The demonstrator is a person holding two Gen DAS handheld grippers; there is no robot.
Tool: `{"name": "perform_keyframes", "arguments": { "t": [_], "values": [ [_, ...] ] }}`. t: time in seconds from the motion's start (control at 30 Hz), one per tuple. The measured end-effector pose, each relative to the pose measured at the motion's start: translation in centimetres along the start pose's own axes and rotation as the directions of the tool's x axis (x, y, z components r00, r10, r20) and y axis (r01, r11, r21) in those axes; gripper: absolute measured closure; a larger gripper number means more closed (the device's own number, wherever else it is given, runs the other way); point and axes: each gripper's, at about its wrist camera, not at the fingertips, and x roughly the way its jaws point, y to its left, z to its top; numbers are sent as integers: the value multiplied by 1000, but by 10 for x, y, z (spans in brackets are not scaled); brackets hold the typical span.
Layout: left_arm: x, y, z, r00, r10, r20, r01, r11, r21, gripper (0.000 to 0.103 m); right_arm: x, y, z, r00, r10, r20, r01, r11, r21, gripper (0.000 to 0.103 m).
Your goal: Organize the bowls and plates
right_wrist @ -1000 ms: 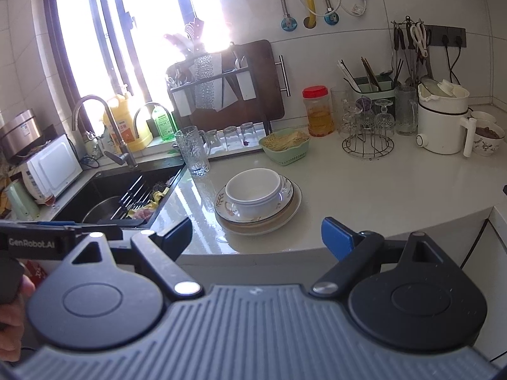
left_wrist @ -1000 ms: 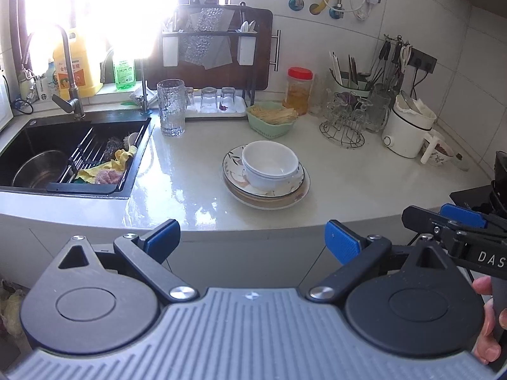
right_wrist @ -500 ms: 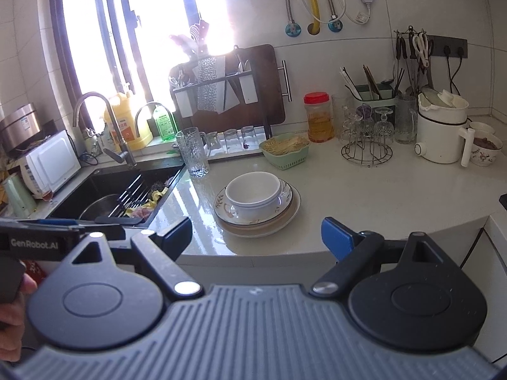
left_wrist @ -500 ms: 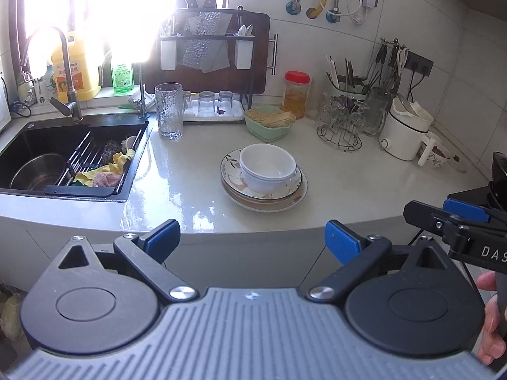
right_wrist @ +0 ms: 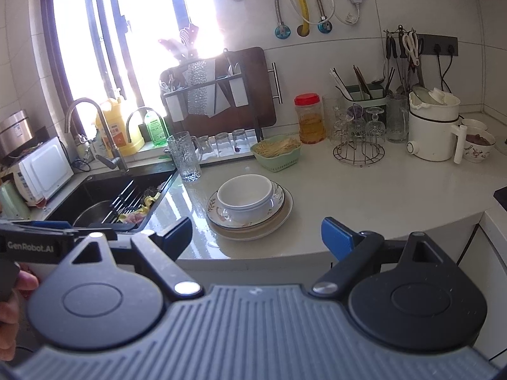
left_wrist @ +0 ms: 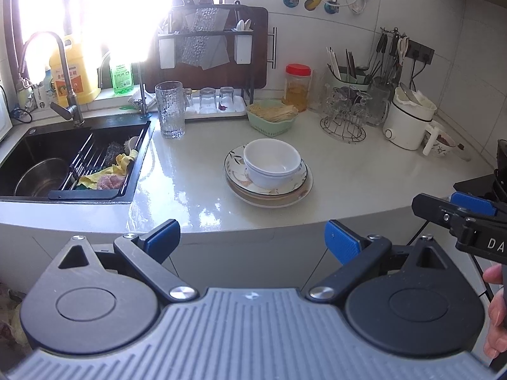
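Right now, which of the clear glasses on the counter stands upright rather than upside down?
The tall textured glass beside the sink, mouth up. The small tumblers on the white tray are inverted.

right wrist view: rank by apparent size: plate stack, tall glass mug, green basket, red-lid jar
Largest to smallest, as they look:
1. plate stack
2. green basket
3. tall glass mug and red-lid jar: look about alike, and the jar stands farther back, so no ranking.

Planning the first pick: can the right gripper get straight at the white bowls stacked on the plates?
Probably yes. The right gripper is open and empty, short of the counter edge, and the white bowls sit atop the plates with nothing in between.
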Motion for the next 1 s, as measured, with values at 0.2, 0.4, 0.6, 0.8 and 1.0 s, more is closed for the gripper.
{"name": "perform_keyframes", "arguments": {
  "t": [0.2, 0.4, 0.6, 0.8, 1.0],
  "values": [
    [1, 3, 3, 1000, -4, 0, 4, 999, -42, 4, -1, -1, 0, 1000, -10, -1, 10, 1000, 18, 13],
    [3, 3, 3, 1000, 7, -16, -7, 999, -38, 4, -3, 0, 1, 999, -35, -10, 35, 999, 16, 13],
    [4, 1, 2, 999, 19, -27, -20, 999, -40, 4, -3, -2, -1, 999, -24, -21, 24, 999, 25, 13],
    [0, -5, 2, 1000, 9, -20, -10, 999, -52, 4, -6, -5, -1, 1000, -16, -17, 17, 999, 29, 13],
    [-3, -11, 0, 1000, 2, -11, -2, 999, -36, 4, -8, -6, 0, 1000, -11, -8, 11, 999, 30, 13]
  ]
}}
